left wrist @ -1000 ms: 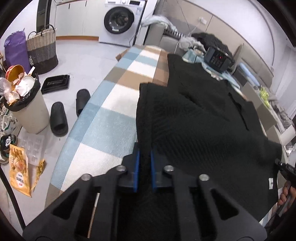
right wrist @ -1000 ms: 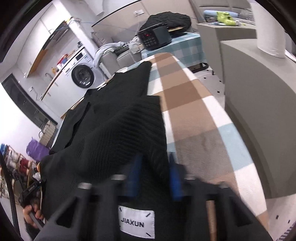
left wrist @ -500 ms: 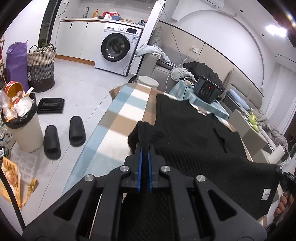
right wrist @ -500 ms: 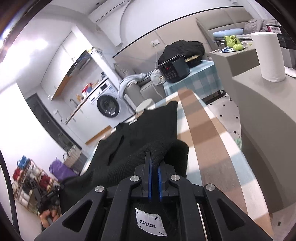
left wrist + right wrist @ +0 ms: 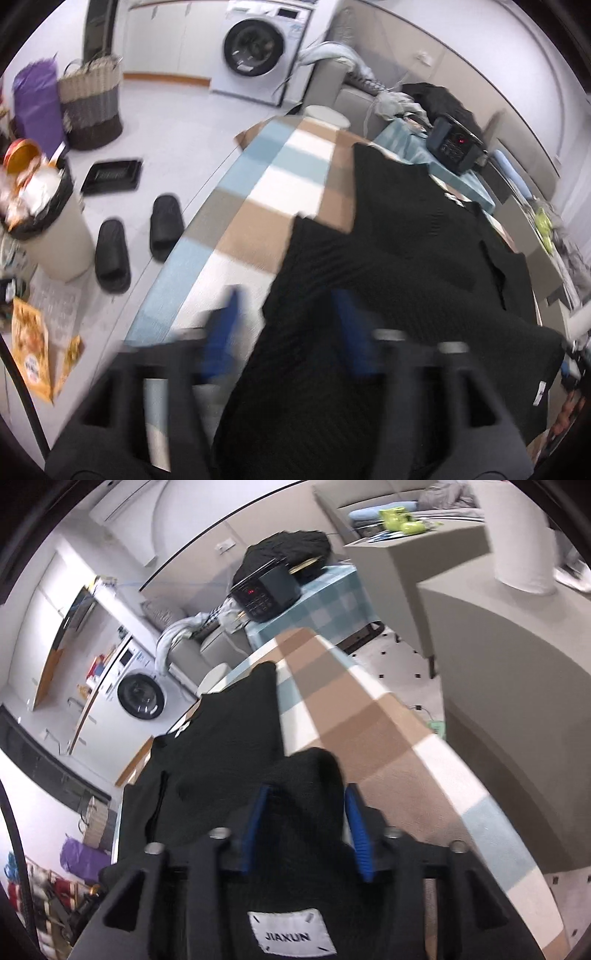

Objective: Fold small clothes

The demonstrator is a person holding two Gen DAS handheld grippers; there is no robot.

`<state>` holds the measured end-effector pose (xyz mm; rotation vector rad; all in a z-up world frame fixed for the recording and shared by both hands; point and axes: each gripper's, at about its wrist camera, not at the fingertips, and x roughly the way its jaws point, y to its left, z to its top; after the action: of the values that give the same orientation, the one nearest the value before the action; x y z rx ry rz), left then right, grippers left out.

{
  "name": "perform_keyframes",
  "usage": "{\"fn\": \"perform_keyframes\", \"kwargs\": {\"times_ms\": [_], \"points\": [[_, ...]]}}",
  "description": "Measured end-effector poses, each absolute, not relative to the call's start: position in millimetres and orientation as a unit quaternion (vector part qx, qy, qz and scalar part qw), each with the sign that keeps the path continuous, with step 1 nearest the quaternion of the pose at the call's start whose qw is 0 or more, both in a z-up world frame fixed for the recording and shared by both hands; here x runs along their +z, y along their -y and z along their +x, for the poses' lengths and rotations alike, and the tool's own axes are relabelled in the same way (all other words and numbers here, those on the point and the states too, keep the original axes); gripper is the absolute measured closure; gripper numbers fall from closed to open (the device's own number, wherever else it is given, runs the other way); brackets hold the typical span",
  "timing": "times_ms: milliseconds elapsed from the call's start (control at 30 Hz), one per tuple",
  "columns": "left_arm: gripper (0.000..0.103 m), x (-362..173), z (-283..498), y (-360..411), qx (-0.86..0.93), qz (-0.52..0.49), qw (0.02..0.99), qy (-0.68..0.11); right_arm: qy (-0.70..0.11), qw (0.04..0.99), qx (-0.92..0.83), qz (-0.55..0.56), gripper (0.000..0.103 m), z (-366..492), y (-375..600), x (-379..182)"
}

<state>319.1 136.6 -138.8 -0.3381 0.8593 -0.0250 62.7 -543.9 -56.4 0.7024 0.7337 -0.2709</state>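
Now | both tongs (image 5: 284, 328) (image 5: 306, 823) spread | black garment (image 5: 221, 753) | label (image 5: 291, 936) "JIAXUN"

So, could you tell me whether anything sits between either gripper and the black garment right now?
Nothing visible does. The left gripper and right gripper are both open, and the black garment on the checked tabletop lies directly between the fingers of each. Only the garment's own folded layer is there.
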Motion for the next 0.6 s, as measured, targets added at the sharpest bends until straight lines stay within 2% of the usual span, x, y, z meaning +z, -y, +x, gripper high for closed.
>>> {"fn": "perform_keyframes", "kwargs": {"times_ms": [333, 367, 433, 467, 500, 567, 600], "points": [[0.029, -154.8, 334.4, -131.7, -0.041, -0.190, 0.883, -0.426, -0.392, 0.857, -0.112, 0.314, 0.051, 89.7, 535.2, -80.3], [0.033, -155.1, 336.1, -129.1, -0.053, -0.197, 0.881, -0.427, -0.395, 0.859, -0.110, 0.306, 0.051, 94.5, 530.3, -81.0], [0.045, -156.8, 340.5, -122.4, -0.064, -0.195, 0.880, -0.429, -0.397, 0.865, -0.109, 0.287, 0.054, 102.1, 522.6, -81.5], [0.059, -157.1, 341.3, -120.1, -0.066, -0.191, 0.880, -0.430, -0.399, 0.866, -0.107, 0.282, 0.057, 104.9, 520.3, -82.4], [0.078, -157.4, 342.8, -117.8, -0.067, -0.186, 0.881, -0.430, -0.401, 0.867, -0.104, 0.275, 0.063, 107.9, 517.8, -82.9], [0.090, -157.6, 343.1, -116.5, -0.072, -0.189, 0.882, -0.426, -0.407, 0.870, -0.102, 0.259, 0.072, 113.1, 515.1, -83.9], [0.093, -156.5, 342.7, -115.3, -0.071, -0.185, 0.884, -0.423, -0.410, 0.870, -0.100, 0.257, 0.077, 114.7, 513.4, -84.5]]}}
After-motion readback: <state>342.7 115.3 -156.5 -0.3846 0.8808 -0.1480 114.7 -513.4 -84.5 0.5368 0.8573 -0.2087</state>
